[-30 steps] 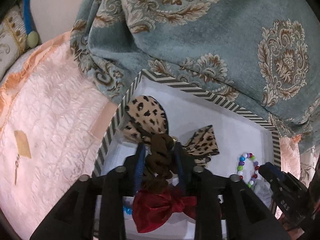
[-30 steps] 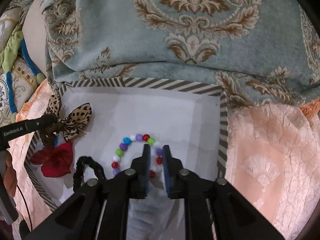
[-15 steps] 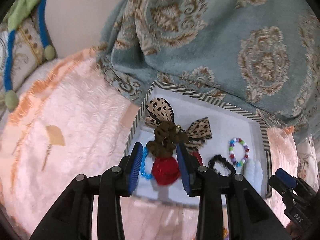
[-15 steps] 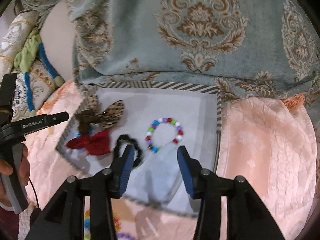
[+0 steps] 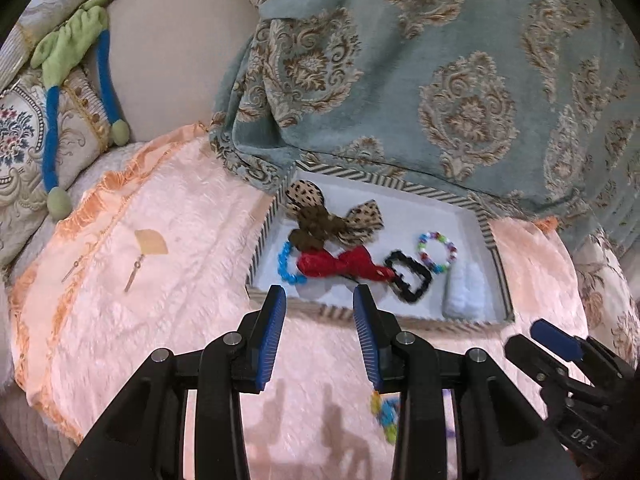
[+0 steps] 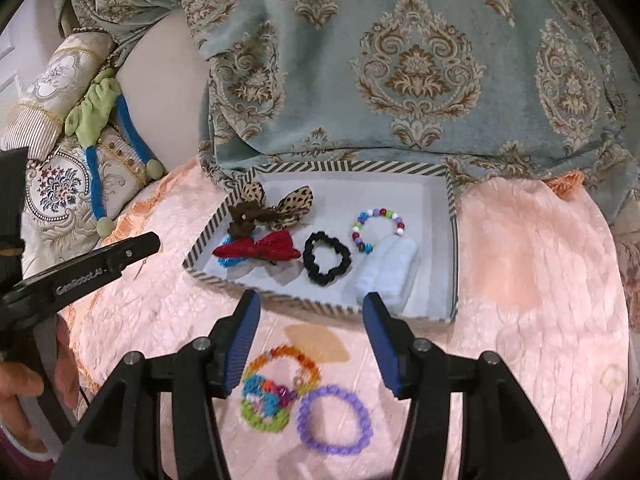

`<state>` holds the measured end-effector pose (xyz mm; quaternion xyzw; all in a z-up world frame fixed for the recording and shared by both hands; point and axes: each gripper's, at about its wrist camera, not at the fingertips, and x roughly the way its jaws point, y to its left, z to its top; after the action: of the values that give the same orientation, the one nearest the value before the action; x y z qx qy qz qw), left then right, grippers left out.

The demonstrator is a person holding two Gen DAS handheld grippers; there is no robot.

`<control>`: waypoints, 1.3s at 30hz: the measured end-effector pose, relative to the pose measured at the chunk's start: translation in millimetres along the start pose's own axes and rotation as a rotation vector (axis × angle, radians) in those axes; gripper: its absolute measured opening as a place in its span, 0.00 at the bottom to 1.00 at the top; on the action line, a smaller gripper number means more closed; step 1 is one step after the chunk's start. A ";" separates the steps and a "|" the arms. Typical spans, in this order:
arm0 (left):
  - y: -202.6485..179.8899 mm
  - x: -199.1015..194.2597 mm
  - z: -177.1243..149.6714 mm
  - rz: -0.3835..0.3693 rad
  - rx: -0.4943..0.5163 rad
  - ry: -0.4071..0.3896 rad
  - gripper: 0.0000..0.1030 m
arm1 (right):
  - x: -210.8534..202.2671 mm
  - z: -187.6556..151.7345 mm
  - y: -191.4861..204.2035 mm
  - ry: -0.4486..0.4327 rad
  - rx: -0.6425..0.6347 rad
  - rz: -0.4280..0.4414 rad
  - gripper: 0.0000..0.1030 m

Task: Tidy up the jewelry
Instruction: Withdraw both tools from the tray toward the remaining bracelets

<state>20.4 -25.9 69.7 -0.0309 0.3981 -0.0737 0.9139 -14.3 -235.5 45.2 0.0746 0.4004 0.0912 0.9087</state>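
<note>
Hovering wide and empty, left tool (image 5: pixel 319 294) and right tool (image 6: pixel 311 300) near striped tray (image 6: pixel 453 216); beaded bracelet (image 6: pixel 379 228), black scrunchie (image 6: pixel 326 258), bows inside. Purple bracelet (image 6: pixel 335 420) on peach blanket (image 6: pixel 532 264) below right tool.

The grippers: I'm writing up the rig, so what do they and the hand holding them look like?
Both the left gripper and the right gripper are black plastic with silver pivot bolts and ribbed blue pads. White lettering marks their sides. A bare hand grips the left one's grey handle.
</note>
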 end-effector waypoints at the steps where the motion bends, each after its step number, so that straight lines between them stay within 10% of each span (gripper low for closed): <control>1: -3.2 -5.1 -4.3 0.006 0.013 -0.006 0.17 | -3.3 -3.5 1.7 -0.001 0.000 -0.003 0.54; 39: -30.2 -63.3 -47.4 -0.028 0.033 -0.052 0.17 | -88.2 -39.3 11.0 -0.085 0.007 -0.026 0.61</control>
<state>-60.2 -45.5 86.6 -0.0235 0.3724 -0.0921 0.9232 -103.1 -242.2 84.2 0.0763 0.3627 0.0746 0.9258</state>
